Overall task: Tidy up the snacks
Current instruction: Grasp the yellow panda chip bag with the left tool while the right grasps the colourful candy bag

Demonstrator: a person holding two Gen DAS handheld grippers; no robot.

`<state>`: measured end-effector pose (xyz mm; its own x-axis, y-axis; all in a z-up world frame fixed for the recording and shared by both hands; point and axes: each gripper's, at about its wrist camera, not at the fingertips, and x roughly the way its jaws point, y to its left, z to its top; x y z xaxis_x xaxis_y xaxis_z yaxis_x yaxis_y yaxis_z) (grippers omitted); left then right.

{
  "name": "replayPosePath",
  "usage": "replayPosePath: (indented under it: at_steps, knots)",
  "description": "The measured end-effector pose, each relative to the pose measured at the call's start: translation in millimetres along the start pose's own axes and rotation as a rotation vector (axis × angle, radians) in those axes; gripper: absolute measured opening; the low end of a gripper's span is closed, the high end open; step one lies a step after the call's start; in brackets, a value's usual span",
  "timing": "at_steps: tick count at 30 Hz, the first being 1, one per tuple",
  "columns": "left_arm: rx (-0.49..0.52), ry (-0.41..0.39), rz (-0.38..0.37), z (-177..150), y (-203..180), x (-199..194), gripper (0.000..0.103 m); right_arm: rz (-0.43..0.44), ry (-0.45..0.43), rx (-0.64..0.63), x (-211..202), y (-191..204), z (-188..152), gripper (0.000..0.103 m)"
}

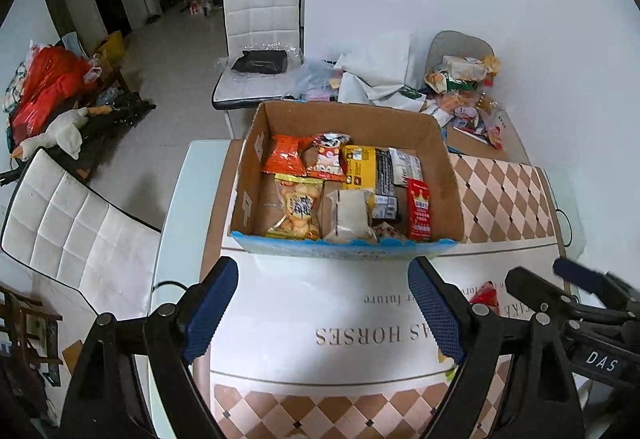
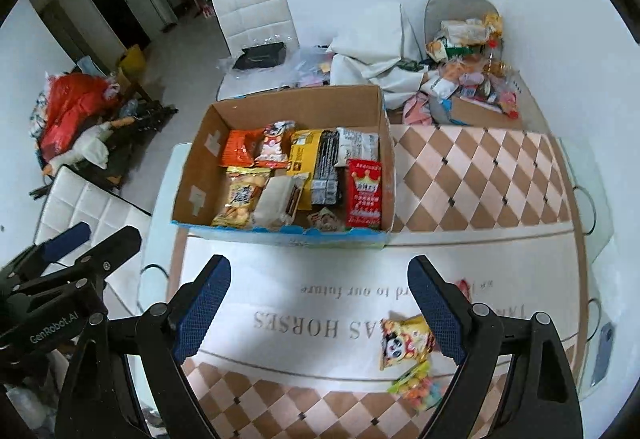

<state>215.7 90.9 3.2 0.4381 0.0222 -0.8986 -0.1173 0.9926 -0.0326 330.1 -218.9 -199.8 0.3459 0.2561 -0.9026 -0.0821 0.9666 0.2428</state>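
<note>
Item 1, left gripper (image 1: 322,309): fingers spread wide with nothing between them, hovering above the printed white cloth (image 1: 320,303) at the 6 o'clock edge of its own view. It grips nothing, so it looks free for the next pick.

Item 2, cardboard box (image 2: 192,175): at the centre of both views, open top upward, its blue-edged near wall facing the grippers. Most likely the collecting bin for the task, set within easy reach of both hands.

Item 3, box contents, left to right: orange packet (image 2: 239,147), biscuit bag (image 2: 242,197), white wrapped bar (image 2: 276,205), yellow packet (image 2: 304,153), dark wrapper (image 2: 328,171), red carton (image 2: 363,193) leaning against the right wall. They lie flat, side by side in two rough rows.

Item 4, right gripper (image 2: 319,307): fingers likewise wide and empty.

Item 5, loose snacks outside the box: panda-print yellow packet (image 2: 404,341) and a bag of coloured sweets (image 2: 418,385), on the cloth at 5 o'clock in the right view, just beside the right finger. Probably next to go in.

Item 6, unsorted snack heap (image 2: 472,79): at 1 o'clock, well apart from the box, by the wall.
</note>
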Motion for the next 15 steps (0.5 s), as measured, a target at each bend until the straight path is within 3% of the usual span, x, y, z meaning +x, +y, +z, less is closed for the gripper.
replayPosePath:
  at_steps: [3,11,13,15]
  knots:
    - [0.023,0.022,0.008,-12.4,-16.1,3.9,0.087,0.038,0.038,0.099,2.0,-32.3,-18.5,0.097]
    - [0.125,0.272,-0.072,-60.5,-92.6,83.8,0.087,-0.019,0.198,0.398,47.7,-159.8,-88.0,0.097]
    - [0.190,0.323,-0.095,-69.8,-123.1,108.9,0.087,-0.047,0.241,0.438,61.3,-189.5,-105.3,0.097]
    - [0.317,0.373,-0.127,-80.7,-161.6,133.3,0.087,-0.062,0.271,0.467,70.6,-210.0,-117.4,0.097]
